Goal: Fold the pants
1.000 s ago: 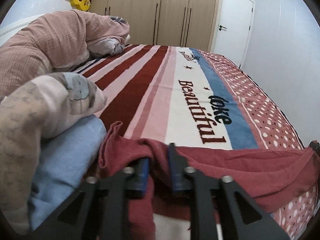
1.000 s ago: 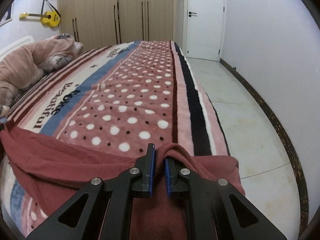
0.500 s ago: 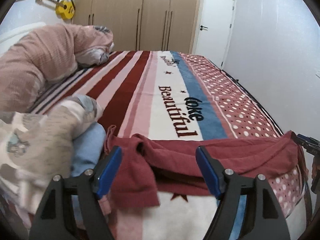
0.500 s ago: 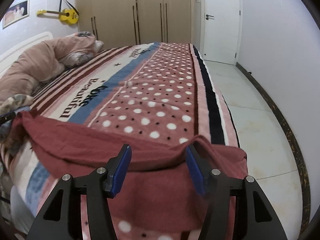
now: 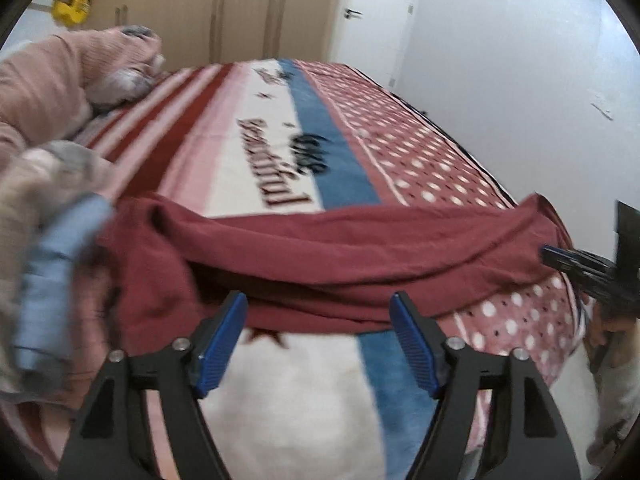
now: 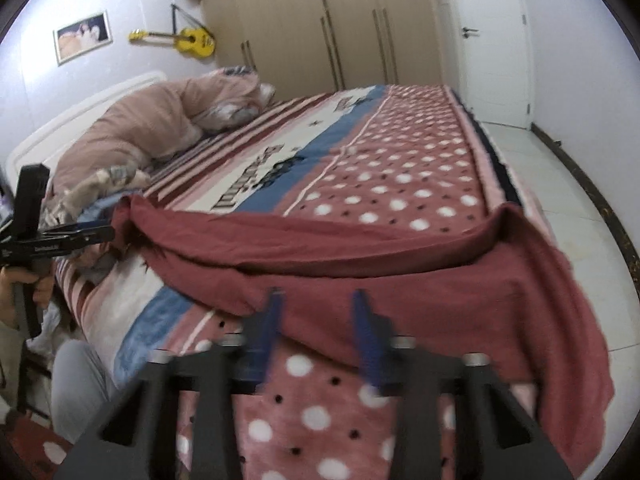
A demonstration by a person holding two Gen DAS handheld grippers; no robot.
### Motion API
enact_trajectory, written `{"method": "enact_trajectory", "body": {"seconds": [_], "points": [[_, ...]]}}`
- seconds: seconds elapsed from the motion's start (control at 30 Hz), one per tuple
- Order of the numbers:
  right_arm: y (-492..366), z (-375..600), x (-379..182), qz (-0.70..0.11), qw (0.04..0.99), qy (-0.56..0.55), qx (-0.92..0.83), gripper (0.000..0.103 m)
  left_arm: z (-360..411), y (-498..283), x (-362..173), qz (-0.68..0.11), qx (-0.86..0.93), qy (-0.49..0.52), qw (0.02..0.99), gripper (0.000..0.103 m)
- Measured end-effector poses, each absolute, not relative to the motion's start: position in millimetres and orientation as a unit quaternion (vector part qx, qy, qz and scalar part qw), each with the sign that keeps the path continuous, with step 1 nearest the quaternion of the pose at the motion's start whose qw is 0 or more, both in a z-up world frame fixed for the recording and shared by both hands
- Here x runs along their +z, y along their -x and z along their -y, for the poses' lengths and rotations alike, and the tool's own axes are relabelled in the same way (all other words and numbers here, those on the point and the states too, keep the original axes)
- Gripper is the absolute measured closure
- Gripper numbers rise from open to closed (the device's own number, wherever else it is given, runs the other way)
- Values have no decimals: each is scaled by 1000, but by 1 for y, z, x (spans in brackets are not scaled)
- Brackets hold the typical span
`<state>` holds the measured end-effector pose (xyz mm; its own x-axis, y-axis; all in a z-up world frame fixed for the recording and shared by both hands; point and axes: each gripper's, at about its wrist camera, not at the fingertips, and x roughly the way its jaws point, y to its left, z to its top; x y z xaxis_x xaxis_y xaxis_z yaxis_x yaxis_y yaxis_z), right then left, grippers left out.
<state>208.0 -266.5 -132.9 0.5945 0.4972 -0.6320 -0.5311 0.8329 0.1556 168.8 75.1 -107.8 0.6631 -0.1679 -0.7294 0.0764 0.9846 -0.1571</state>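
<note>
— Since a second ago each hand had the cloth pinched, what do you see from the left one now?

— It has let go. The left gripper point(image 5: 320, 300) has its jaws apart with nothing clamped, and they are closing a little. The red pants point(image 5: 360, 248) lie in a long band across the middle of the frame, on the bed blanket point(image 5: 280, 380), with their near hem just past the blue tips.

— So the fold is down?

— I'd say so. An upper layer lies over a lower one and nobody is holding it up. That looks like one lengthwise fold done, with the crosswise folds still to come. A blurred heap of other clothes point(image 5: 52, 280) sits at the left edge, touching the end of the pants.

— Any writing?

— There is dark lettering on the blanket's white stripe point(image 5: 276, 176), above the pants. It is smeared. I can make out an ending like "iful", but not the shorter word beside it.

— And from the right hand?

— It has released as well. The right gripper point(image 6: 317, 294), low in the frame, is blurred, but there is a gap between its jaws and no cloth in it. The pants run from centre left to the lower right, and their right end hangs over the bed's corner. The lettering is too blurred to read here, and I see no label on the yellow guitar point(image 6: 188, 42) at upper left.
</note>
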Motion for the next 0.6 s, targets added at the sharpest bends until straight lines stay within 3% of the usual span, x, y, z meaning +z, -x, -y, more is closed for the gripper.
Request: {"method": "enact_trajectory", "body": {"seconds": [0.1,0.3,0.6], "points": [[-222,247,-145,-361,881,36,302,96,-62,-181,-120,-415,-92,49,904,45],[-249,220,-163,-390,863,56,316,96,-59,-212,-145,-442,-111,43,889,70],[-284,206,-170,-409,859,76,298,96,-65,-235,-154,-438,-125,52,889,71]]}}
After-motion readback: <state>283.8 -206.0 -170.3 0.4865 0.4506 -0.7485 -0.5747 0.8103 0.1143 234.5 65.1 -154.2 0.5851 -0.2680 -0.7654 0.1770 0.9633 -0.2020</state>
